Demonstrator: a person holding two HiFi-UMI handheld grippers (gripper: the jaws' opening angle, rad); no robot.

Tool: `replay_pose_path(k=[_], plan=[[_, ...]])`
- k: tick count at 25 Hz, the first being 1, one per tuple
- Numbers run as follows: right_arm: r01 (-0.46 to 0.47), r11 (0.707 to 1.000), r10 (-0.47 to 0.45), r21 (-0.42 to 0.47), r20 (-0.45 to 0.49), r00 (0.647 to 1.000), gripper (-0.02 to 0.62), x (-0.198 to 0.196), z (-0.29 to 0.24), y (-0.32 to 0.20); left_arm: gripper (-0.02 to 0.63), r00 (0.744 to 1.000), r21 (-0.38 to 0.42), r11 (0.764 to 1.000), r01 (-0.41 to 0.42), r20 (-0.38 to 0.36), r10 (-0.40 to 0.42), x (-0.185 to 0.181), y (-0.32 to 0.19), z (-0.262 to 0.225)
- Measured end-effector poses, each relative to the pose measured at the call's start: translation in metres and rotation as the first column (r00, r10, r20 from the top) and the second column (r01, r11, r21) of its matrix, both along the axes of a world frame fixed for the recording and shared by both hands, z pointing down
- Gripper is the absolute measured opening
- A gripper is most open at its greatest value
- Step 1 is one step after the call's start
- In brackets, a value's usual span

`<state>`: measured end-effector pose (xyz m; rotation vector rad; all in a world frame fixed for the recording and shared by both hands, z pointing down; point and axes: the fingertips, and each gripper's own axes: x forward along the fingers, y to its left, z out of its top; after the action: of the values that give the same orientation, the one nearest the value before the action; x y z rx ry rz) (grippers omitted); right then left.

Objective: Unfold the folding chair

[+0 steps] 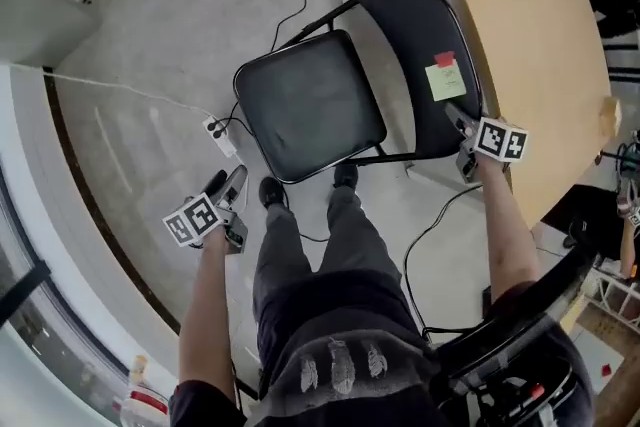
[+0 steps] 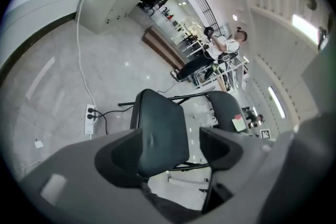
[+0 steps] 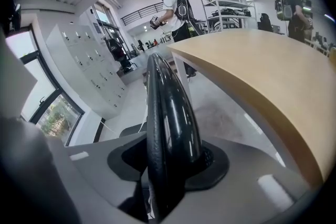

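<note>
Chair (image 1: 310, 105) looks fully unfolded; my right tool (image 1: 460, 121) clasps its backrest (image 1: 420, 30), left tool (image 1: 228, 185) wide, empty, clear of it; release remains.

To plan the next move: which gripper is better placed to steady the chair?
Probably the right gripper: its jaws are closed on the chair's backrest. The left gripper is open, apart from the seat.

Bright even light (fisheye-warped edges)

Dark grey trousers (image 1: 300, 265), black shoes (image 1: 271, 192), dark top (image 1: 340, 370) with pale print, grey left gripper (image 1: 227, 180) and right gripper (image 1: 457, 120), black-lined jaws, white cubes (image 1: 192, 219) with black square markers.
</note>
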<state>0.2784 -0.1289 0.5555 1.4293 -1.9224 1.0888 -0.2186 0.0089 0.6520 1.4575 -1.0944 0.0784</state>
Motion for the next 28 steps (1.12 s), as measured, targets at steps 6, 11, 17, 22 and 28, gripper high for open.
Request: replay_pose_path(k=[6,11,17,22,28], plan=[[-0.007,1.000,0.007,-0.019,0.007,1.000,0.173,0.007,0.013,-0.003,0.331,0.998,0.103,0.994,-0.041,0.060,0.035,0.008,-0.052,-0.055],[0.008,0.999,-0.008,-0.031,0.013,1.000,0.173,0.003,0.010,0.002,0.325,0.989,0.174,0.978,-0.116,0.114,0.097,0.043,-0.079,-0.103],[0.106,0.988,-0.109,-0.112,-0.015,0.994,0.287,-0.002,0.020,0.018,0.319,0.972,0.184,0.967,-0.177,0.186,0.142,0.112,-0.083,-0.137],[0.138,0.989,-0.141,-0.058,-0.059,0.988,0.359,0.017,-0.002,0.030,0.310,0.942,0.194,0.950,-0.245,0.280,0.186,0.164,-0.082,-0.156],[0.135,0.983,-0.136,0.126,0.004,0.991,0.383,0.035,-0.065,-0.006,0.279,0.925,0.230,0.949,-0.215,0.360,0.122,0.186,-0.080,-0.175]])
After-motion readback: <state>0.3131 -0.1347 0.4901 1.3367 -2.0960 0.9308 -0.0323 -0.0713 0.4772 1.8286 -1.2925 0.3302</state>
